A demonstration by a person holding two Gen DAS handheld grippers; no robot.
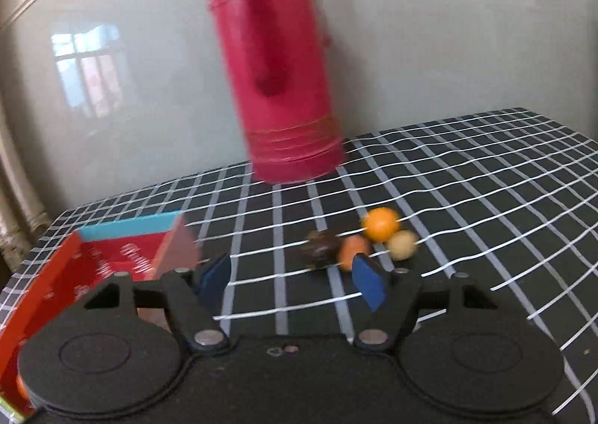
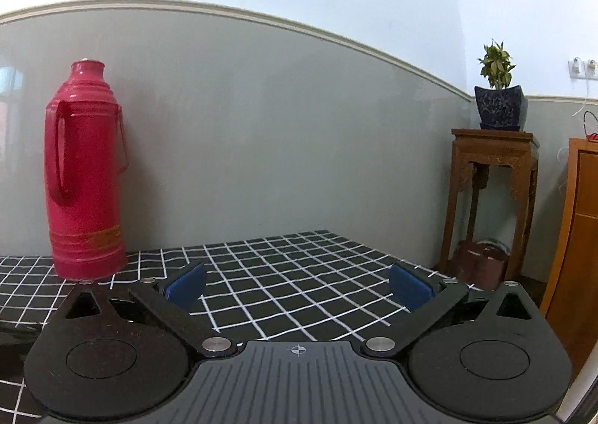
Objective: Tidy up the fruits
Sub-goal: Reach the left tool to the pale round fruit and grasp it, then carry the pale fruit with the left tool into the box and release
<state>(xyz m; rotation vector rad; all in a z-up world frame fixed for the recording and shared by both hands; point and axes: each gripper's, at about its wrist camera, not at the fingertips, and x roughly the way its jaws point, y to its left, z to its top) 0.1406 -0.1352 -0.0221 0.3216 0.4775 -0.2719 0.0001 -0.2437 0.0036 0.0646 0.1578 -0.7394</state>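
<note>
In the left wrist view several small fruits lie together on the black checked tablecloth (image 1: 467,199): an orange ball (image 1: 380,224), a tan ball (image 1: 403,244), a smaller orange fruit (image 1: 353,251) and a dark brown fruit (image 1: 322,247). A red box (image 1: 93,267) with a blue rim stands open at the left. My left gripper (image 1: 291,283) is open and empty, just short of the fruits. My right gripper (image 2: 297,287) is open and empty over bare cloth (image 2: 299,267). No fruit shows in the right wrist view.
A tall red thermos (image 1: 276,61) stands at the back of the table against the wall; it also shows in the right wrist view (image 2: 84,177). Right of the table stand a wooden plant stand (image 2: 489,199) with a potted plant (image 2: 499,95) and a wooden cabinet (image 2: 579,237).
</note>
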